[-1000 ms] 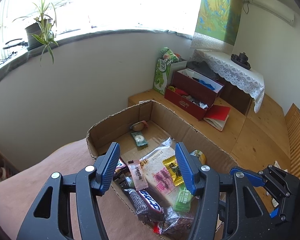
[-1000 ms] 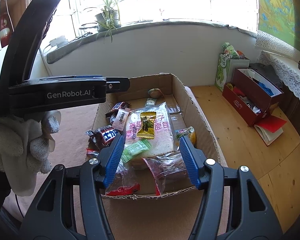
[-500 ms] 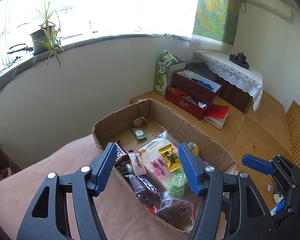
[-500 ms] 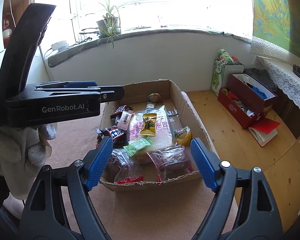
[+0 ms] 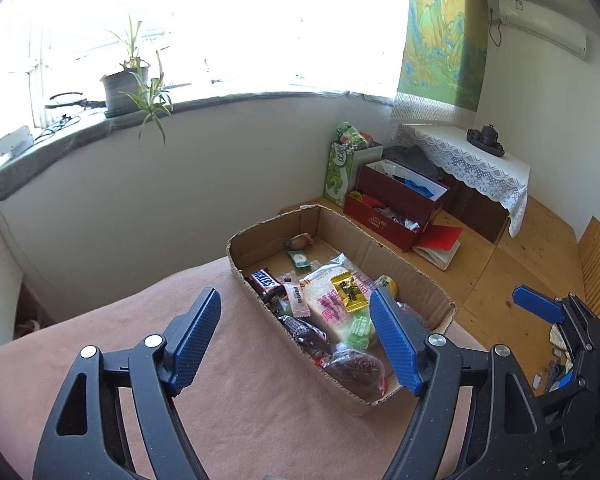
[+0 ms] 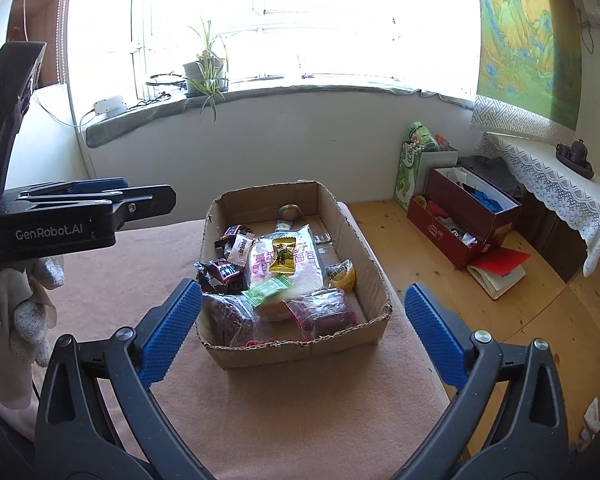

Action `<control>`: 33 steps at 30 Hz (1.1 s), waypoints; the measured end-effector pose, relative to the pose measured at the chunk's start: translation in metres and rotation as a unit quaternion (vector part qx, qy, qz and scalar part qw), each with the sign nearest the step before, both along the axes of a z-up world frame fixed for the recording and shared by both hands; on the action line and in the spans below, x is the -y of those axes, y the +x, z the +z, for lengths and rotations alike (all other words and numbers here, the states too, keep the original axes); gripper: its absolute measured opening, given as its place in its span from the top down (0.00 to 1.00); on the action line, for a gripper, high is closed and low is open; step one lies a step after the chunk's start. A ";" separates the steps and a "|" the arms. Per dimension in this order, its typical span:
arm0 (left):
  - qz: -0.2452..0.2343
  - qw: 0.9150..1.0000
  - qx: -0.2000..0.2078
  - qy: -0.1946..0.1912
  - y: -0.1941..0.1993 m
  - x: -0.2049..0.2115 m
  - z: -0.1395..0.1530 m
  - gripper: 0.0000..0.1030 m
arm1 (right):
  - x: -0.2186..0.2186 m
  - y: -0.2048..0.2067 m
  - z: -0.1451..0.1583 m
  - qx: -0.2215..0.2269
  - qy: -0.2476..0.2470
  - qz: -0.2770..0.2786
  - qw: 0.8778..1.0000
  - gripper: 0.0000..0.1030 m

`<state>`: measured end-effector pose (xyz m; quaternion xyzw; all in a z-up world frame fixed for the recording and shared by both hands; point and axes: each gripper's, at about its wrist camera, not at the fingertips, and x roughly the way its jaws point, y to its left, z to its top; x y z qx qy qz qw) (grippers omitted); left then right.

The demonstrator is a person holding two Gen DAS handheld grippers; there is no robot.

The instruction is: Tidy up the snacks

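The right gripper and the left gripper hold nothing, and the jaws of both are opening. In front of them the cardboard box stands on the brown tabletop, with the snacks inside it.

Sitting in 1 cardboard box – 1 bread pkt, 1 yellow sachet, 1 green sachet, 2 dark-red bags, 2 choc bars approx; showing 2 grippers – left gripper, right gripper
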<state>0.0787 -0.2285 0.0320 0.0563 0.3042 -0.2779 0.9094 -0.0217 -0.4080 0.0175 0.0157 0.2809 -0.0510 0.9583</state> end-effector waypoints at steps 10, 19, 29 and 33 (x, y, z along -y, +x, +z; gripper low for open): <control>0.024 0.999 0.019 -0.011 -0.044 -0.037 -0.003 0.22 | -0.026 -0.018 0.000 0.004 -0.026 0.001 1.000 0.00; 0.046 0.998 0.034 -0.008 -0.073 -0.061 -0.008 0.22 | -0.038 -0.031 0.005 0.016 -0.020 0.006 1.000 0.00; 0.052 0.998 0.042 -0.015 -0.082 -0.068 -0.007 0.22 | -0.043 -0.035 0.009 0.024 -0.020 0.000 1.000 0.00; 0.052 0.998 0.042 -0.014 -0.082 -0.067 -0.007 0.22 | -0.045 -0.034 0.008 0.023 -0.022 0.002 0.999 0.00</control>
